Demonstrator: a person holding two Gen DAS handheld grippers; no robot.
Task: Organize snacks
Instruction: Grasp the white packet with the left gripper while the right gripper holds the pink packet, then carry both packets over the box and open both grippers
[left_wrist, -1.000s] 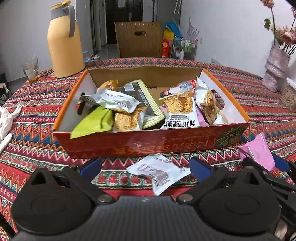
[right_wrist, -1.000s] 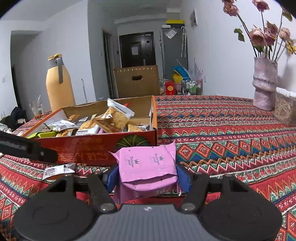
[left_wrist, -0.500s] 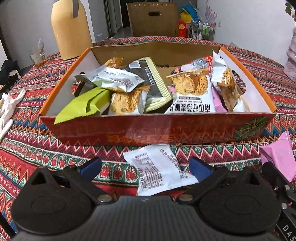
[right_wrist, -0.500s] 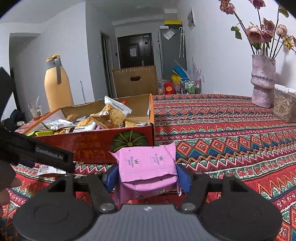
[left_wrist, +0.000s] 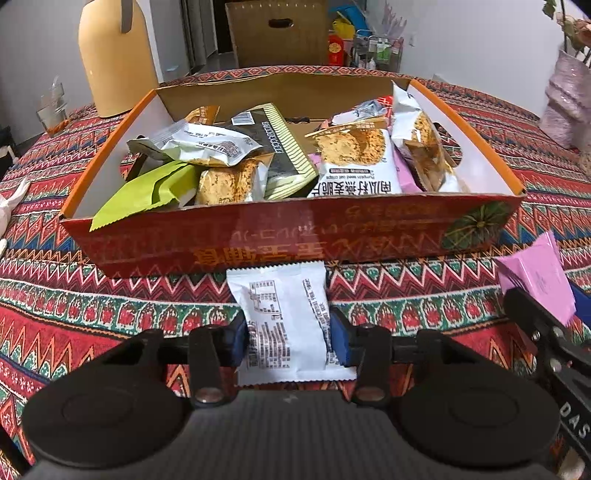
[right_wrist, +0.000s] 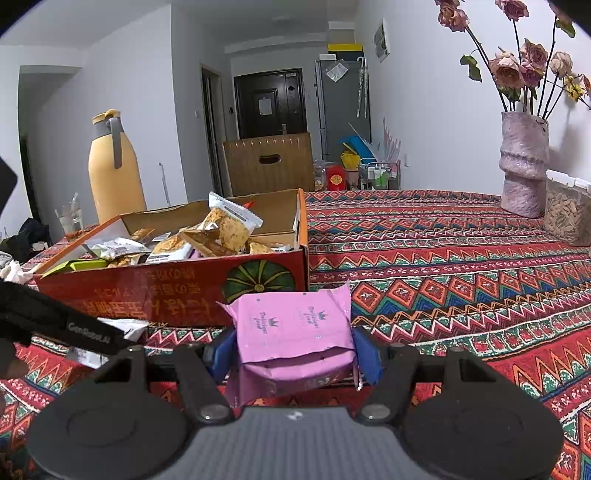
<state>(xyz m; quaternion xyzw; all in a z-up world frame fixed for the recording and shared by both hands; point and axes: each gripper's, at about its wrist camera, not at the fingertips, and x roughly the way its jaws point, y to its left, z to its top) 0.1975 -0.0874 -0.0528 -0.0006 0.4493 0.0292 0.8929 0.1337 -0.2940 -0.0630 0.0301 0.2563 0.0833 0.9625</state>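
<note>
An orange cardboard box (left_wrist: 288, 236) filled with several snack packets stands on the patterned tablecloth; it also shows in the right wrist view (right_wrist: 177, 288). My left gripper (left_wrist: 288, 332) is shut on a white snack packet (left_wrist: 284, 314) lying just in front of the box's near wall. My right gripper (right_wrist: 293, 350) is shut on a pink snack packet (right_wrist: 295, 332), held low near the box's right front corner. The pink packet (left_wrist: 535, 277) and the right gripper show at the right of the left wrist view.
A yellow thermos (right_wrist: 114, 170) and a glass (left_wrist: 51, 110) stand behind the box at left. A pink vase (right_wrist: 522, 166) with flowers and a clear container (right_wrist: 567, 212) stand at far right. White cloth (left_wrist: 11, 206) lies at the left edge.
My left gripper moved forward over the white packet and closed its jaws on it. My right gripper keeps holding the pink packet, nearly still.
</note>
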